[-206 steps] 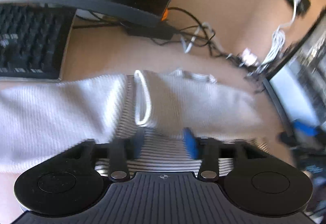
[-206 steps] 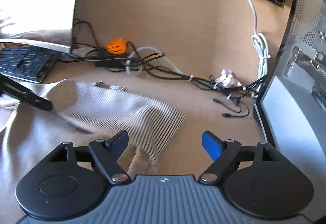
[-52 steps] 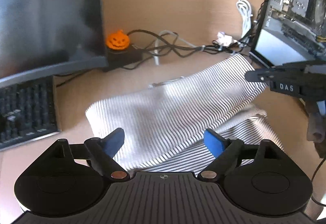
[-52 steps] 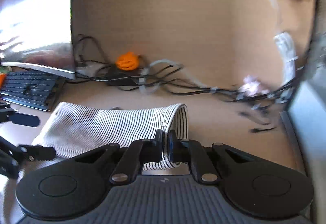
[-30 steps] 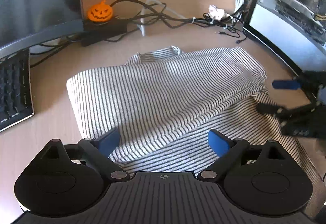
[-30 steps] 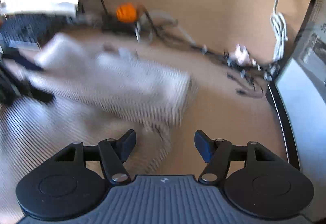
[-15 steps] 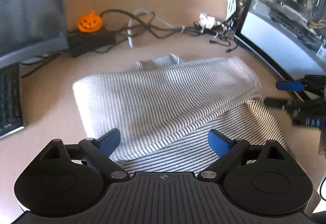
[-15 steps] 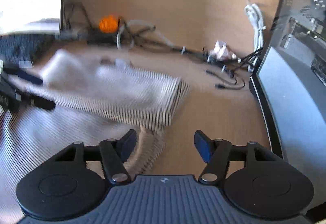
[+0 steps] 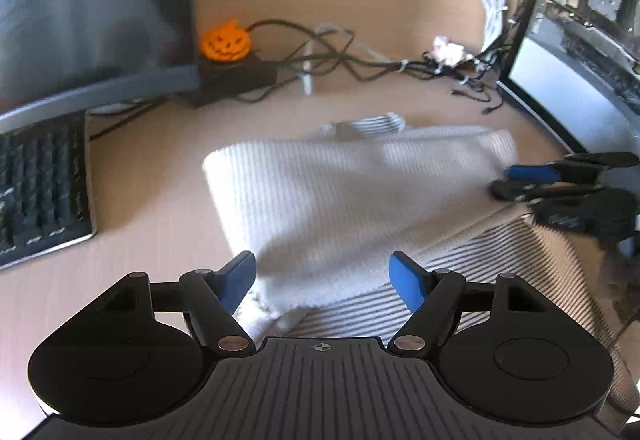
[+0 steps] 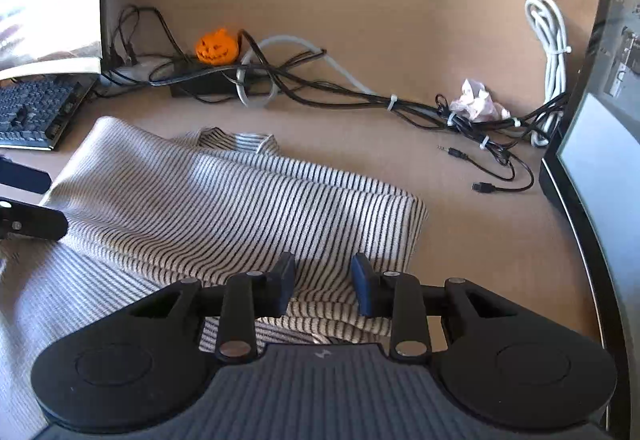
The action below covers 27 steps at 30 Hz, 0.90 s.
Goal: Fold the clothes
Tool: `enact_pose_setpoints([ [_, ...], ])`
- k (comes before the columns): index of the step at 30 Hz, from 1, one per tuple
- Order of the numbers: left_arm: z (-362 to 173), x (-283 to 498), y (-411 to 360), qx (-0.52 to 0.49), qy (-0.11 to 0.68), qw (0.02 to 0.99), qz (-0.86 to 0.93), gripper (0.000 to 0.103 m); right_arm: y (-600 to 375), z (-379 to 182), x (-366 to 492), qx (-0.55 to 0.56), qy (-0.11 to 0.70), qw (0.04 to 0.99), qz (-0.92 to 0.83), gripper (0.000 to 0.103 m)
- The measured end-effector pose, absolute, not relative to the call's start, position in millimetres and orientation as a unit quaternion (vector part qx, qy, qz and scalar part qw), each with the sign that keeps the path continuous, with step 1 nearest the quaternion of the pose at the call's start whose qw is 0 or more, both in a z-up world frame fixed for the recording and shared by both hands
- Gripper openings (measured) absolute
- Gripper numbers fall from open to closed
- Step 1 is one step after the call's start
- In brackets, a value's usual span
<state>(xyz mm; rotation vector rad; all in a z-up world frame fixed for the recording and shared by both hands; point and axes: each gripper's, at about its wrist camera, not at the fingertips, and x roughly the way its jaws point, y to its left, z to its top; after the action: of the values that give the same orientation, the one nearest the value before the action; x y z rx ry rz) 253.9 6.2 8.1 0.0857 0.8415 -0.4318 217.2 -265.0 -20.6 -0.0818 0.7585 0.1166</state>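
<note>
Lying folded across the wooden desk, the striped garment sits in front of the orange pumpkin figure, its upper layer doubled over a lower layer that spreads toward you. A small collar or cuff edge pokes out from the fold on the pumpkin's side of the cloth.

Your right gripper rests low over the near right corner of the garment, on the side away from the pumpkin; its 2 blue-padded fingers stand a narrow gap apart with striped fabric showing between them, and nothing is pinched. In the left wrist view the same tool appears at the cloth's right edge.

Your left gripper hovers over the near left corner of the folded layer, its 2 fingers spread wide and gripping nothing. That view is blurred, so the stripes on the upper layer wash out to pale cream.

The pumpkin sits on a black box among tangled black cables. Left of the pumpkin stand a dark monitor and a black keyboard. Right of it lie a crumpled scrap of paper, a coiled white cord against the back panel, and a loose black plug on the desk. A second screen closes the far right. No container appears in either view.
</note>
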Motion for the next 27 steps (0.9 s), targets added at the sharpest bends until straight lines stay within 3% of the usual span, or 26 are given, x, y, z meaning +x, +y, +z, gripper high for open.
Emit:
enact_pose_setpoints([
  [6, 14.4, 249.8, 24.2, 0.026, 0.399, 0.896, -0.194, 0.077, -289.4, 2.4, 200.2, -0.006, 0.357, 0.933, 0.048, 0.03],
  [13, 13.4, 262.0, 15.1, 0.031, 0.402, 0.895, -0.191, 0.059, -299.4, 7.2, 212.4, 0.048, 0.357, 0.932, 0.049, 0.029],
  [19, 5.3, 282.1, 0.8, 0.06, 0.429, 0.889, -0.147, 0.061, -279.2, -24.0, 241.6, -0.02, 0.394, 0.917, 0.051, 0.029],
  [21, 6.5, 286.7, 4.1, 0.052, 0.432, 0.889, -0.14, 0.063, -285.5, -17.1, 241.5, -0.002, 0.392, 0.918, 0.056, 0.03],
  [23, 7.3, 291.0, 6.1, 0.048, 0.435, 0.889, -0.135, 0.065, -297.8, -5.8, 242.3, 0.033, 0.383, 0.921, 0.059, 0.042],
  [27, 7.7, 296.9, 4.0, 0.056, 0.435, 0.888, -0.137, 0.07, -318.4, -3.9, 258.4, 0.079, 0.398, 0.912, 0.062, 0.043],
])
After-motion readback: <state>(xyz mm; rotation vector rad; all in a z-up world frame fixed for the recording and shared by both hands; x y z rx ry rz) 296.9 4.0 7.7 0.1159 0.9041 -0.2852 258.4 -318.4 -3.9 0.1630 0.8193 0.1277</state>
